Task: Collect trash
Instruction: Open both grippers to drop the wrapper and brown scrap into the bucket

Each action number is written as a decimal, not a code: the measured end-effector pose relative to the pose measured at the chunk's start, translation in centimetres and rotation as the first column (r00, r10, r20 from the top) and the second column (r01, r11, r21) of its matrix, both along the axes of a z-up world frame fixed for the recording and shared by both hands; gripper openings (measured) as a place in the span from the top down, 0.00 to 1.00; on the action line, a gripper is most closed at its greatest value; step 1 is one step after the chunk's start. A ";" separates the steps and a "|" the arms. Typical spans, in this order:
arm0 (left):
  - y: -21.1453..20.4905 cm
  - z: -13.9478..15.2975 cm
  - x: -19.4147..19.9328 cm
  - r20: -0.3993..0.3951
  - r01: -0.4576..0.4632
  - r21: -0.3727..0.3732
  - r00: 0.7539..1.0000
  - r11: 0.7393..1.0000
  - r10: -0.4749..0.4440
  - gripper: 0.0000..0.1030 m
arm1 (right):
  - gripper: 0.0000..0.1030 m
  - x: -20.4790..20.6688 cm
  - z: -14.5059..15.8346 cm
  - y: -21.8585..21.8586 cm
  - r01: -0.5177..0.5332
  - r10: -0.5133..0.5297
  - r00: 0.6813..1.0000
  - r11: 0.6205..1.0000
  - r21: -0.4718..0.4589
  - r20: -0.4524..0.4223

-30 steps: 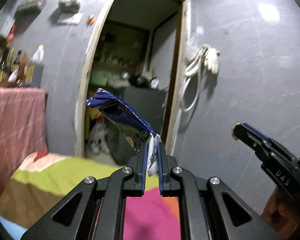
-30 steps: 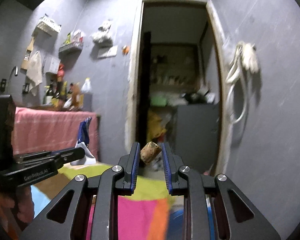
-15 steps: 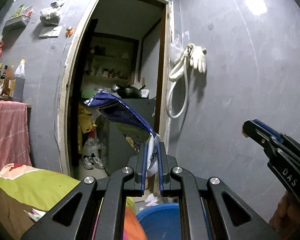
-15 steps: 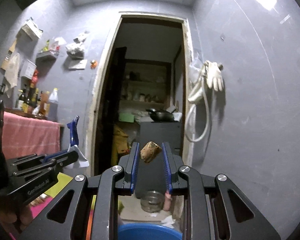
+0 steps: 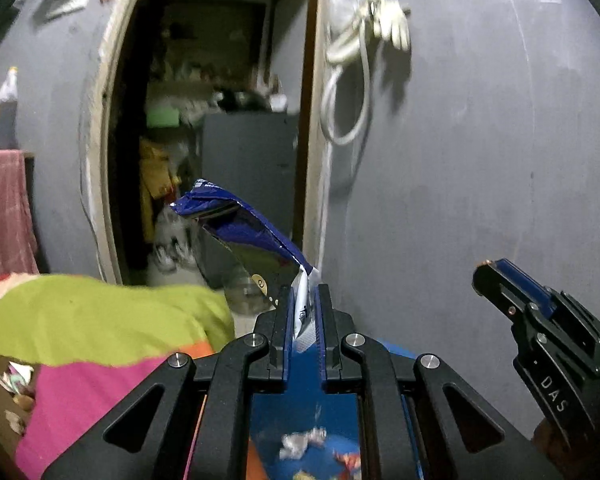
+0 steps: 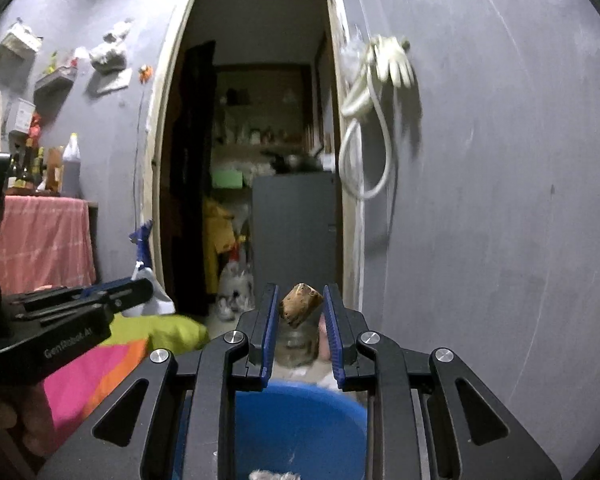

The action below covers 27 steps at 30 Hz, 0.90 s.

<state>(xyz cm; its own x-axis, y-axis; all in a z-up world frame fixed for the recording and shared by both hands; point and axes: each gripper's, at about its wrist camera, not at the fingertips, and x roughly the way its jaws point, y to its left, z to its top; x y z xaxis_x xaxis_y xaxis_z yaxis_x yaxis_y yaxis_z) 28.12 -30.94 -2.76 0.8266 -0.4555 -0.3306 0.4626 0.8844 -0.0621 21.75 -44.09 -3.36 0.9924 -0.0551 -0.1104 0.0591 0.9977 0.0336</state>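
Note:
My left gripper point(image 5: 303, 300) is shut on a crumpled blue snack wrapper point(image 5: 244, 236) that sticks up and to the left from its tips. My right gripper point(image 6: 300, 304) is shut on a small brown cork-like scrap point(image 6: 301, 304). Both are held above a blue basin point(image 6: 300, 428) on the floor, which has bits of trash in it point(image 5: 304, 440). The right gripper shows at the right of the left wrist view point(image 5: 496, 280). The left gripper with the wrapper shows at the left of the right wrist view point(image 6: 136, 288).
A bed with a green, pink and orange cover point(image 5: 100, 320) lies to the left. An open doorway point(image 6: 256, 160) leads to a cluttered room ahead. A glass jar point(image 6: 298, 344) stands on the floor beyond the basin. A hose and glove point(image 6: 380, 80) hang on the grey wall at the right.
Both grippers have tilted downward and come over the blue basin, which now fills the lower part of both views. Each keeps its hold on its piece of trash.

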 end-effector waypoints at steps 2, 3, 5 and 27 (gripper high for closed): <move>-0.4 -0.7 0.4 -0.033 0.014 0.029 0.999 0.999 -0.013 0.93 | 0.80 0.3 -0.7 -0.2 -0.008 0.008 1.000 1.000 0.018 -0.028; -0.5 -1.1 0.6 -0.048 0.022 0.039 0.999 0.999 -0.020 0.93 | 0.80 0.5 -1.1 -0.3 -0.016 0.017 0.999 0.999 0.029 -0.046; -0.6 -1.6 0.9 -0.078 0.036 0.042 0.996 0.998 -0.033 0.93 | 0.80 0.7 -1.6 -0.4 -0.028 0.031 0.997 0.999 0.042 -0.073; 3.0 1.0 1.1 -0.194 0.026 -0.101 0.980 0.995 -0.045 0.83 | 0.75 0.6 1.0 0.0 -0.060 0.063 0.995 0.997 0.042 -0.077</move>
